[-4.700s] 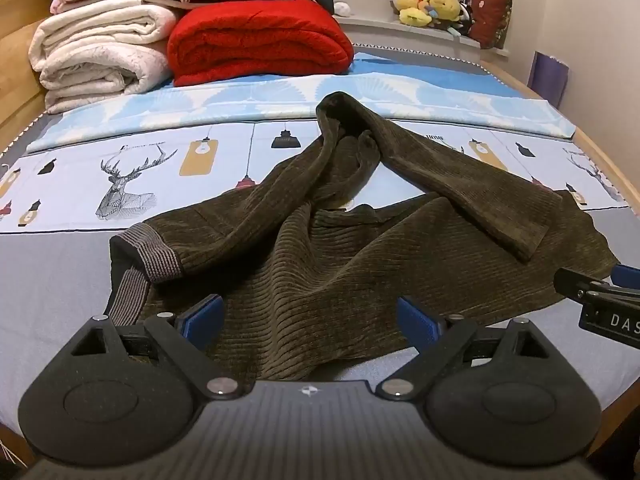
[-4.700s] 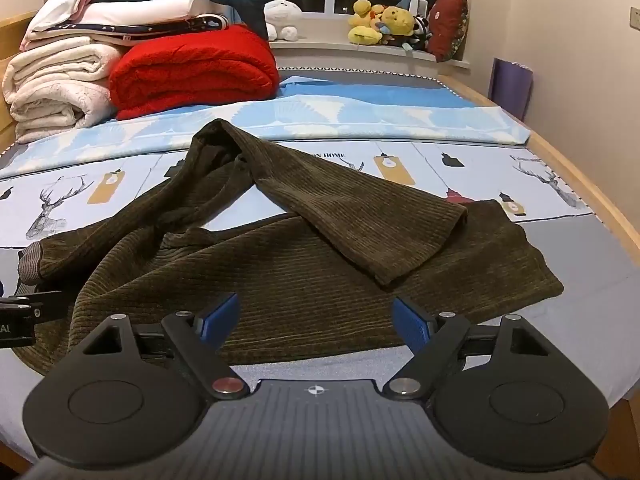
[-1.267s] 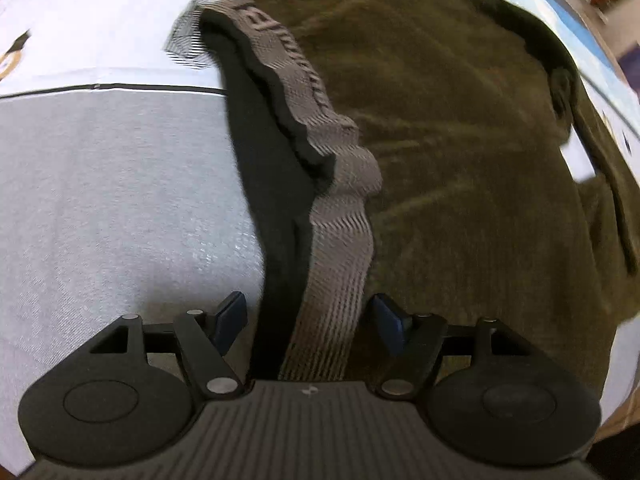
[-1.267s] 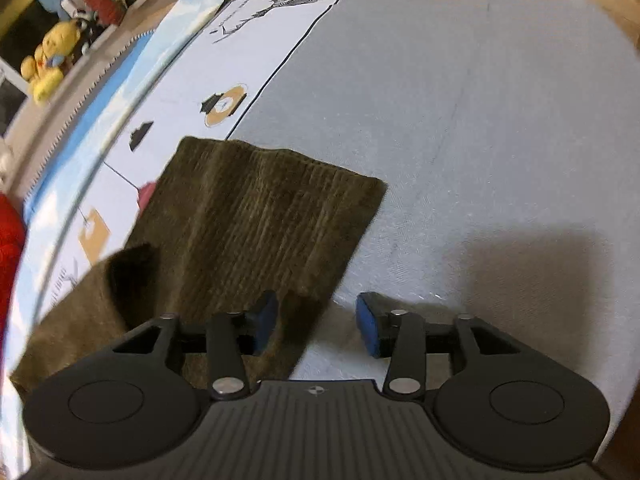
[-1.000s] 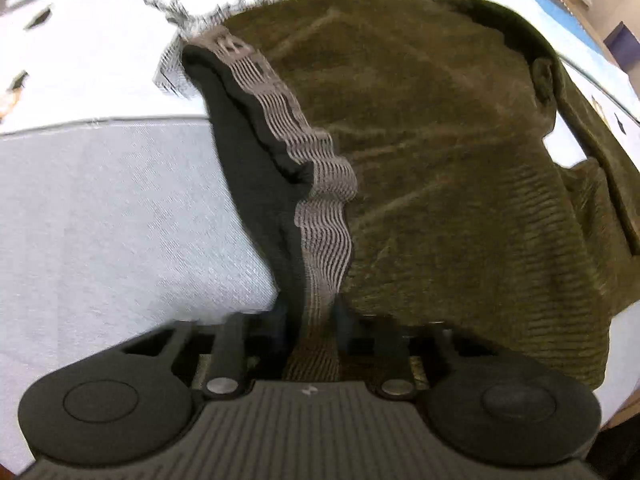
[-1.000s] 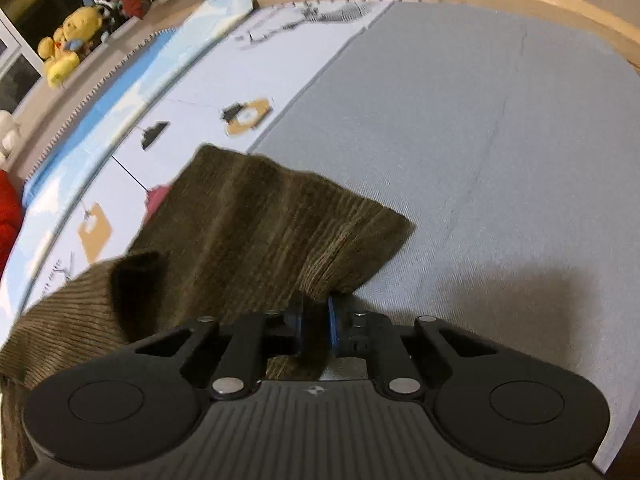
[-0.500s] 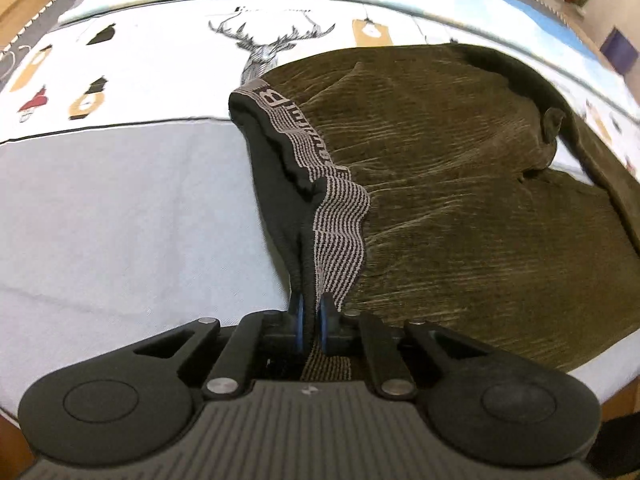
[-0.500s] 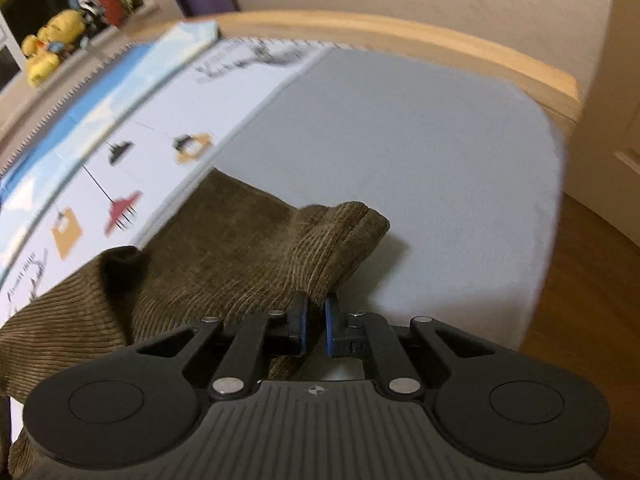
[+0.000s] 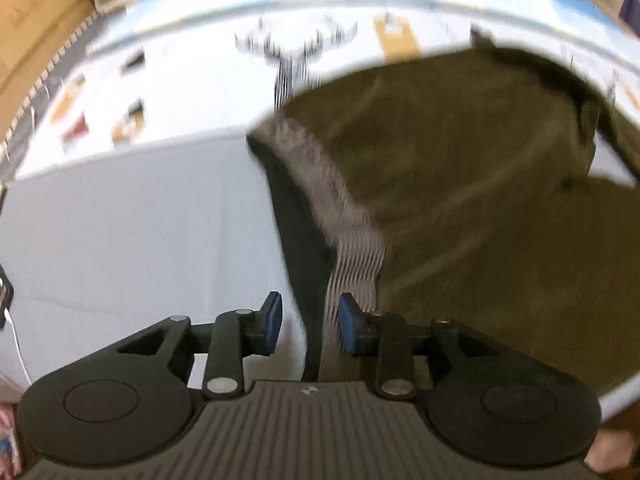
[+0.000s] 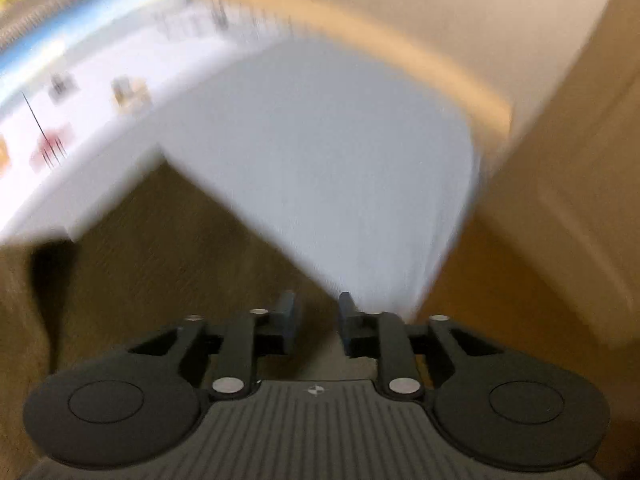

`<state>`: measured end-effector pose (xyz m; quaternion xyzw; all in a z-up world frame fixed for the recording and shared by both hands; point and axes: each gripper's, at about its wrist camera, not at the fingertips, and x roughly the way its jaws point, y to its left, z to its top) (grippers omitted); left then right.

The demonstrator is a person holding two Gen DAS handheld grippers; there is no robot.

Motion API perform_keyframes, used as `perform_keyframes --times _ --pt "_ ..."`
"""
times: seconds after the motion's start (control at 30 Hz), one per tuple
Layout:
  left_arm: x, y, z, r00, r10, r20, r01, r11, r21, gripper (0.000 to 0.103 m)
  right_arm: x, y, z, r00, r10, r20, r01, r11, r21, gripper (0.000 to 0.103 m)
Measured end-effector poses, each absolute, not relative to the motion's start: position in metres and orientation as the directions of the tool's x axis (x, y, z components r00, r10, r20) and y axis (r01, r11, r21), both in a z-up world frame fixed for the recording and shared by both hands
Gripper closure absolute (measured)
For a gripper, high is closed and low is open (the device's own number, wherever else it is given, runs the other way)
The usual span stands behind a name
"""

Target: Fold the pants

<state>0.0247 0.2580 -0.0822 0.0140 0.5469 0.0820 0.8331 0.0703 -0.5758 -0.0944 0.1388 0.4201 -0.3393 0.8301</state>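
Both left tongs [image 9: 307,322] and right tongs [image 10: 317,318] gape slightly around limp, soft corduroy pants [image 9: 480,184]; grip the elastic waistband [image 9: 348,240].

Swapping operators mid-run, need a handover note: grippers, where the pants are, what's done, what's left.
Left gripper: jaws apart, grey waistband runs between the pads, not clamped.
Right gripper: jaws apart, brown fabric beneath and between them; the blur hides any contact.
Pants: brown corduroy, spread on the bed, waistband end at the left gripper, a leg end under the right one near the bed's corner.
Done: nothing folded that shows; one leg lies bunched across the top.
Left: regrip both ends, flatten, fold.
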Motion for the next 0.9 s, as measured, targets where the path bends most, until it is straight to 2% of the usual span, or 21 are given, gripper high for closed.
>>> perform_keyframes --times 0.07,0.17,0.27,0.4,0.53,0.8,0.87,0.9 --pt "0.032 0.249 -0.069 0.449 0.139 -0.883 -0.123 0.988 0.093 0.068 0.078 -0.556 -0.08 0.569 -0.382 -0.728 0.569 0.822 0.013 0.069" --pt "0.053 0.227 -0.059 0.503 0.107 -0.858 -0.103 0.993 0.063 0.068 0.1 -0.507 -0.079 0.707 -0.141 -0.693 0.24 0.969 0.049 0.069" --pt "0.076 0.199 -0.056 0.544 0.062 -0.837 -0.057 0.998 0.036 0.069 0.108 -0.44 -0.088 0.718 0.041 -0.695 -0.133 0.988 -0.078 0.069" --pt "0.109 0.151 -0.053 0.589 -0.013 -0.808 0.027 1.0 0.004 0.081 0.102 -0.369 -0.109 0.668 0.18 -0.722 -0.482 0.844 -0.236 0.069" --pt "0.138 0.094 -0.06 0.605 -0.098 -0.79 0.13 0.991 -0.023 0.085 0.104 -0.334 -0.133 0.581 0.184 -0.793 -0.621 0.73 -0.286 0.066" --pt "0.19 -0.004 -0.11 0.552 -0.226 -0.802 0.294 0.954 -0.067 0.085 0.123 -0.324 -0.17 0.506 0.085 -0.858 -0.702 0.618 -0.353 0.066" --pt "0.203 -0.018 -0.123 0.543 -0.252 -0.801 0.315 0.945 -0.083 0.083 0.124 -0.333 -0.165 0.498 0.093 -0.862 -0.699 0.632 -0.335 0.081" --pt "0.211 -0.027 -0.13 0.531 -0.262 -0.806 0.322 0.942 -0.094 0.079 0.126 -0.338 -0.161 0.494 0.106 -0.863 -0.691 0.65 -0.316 0.095"
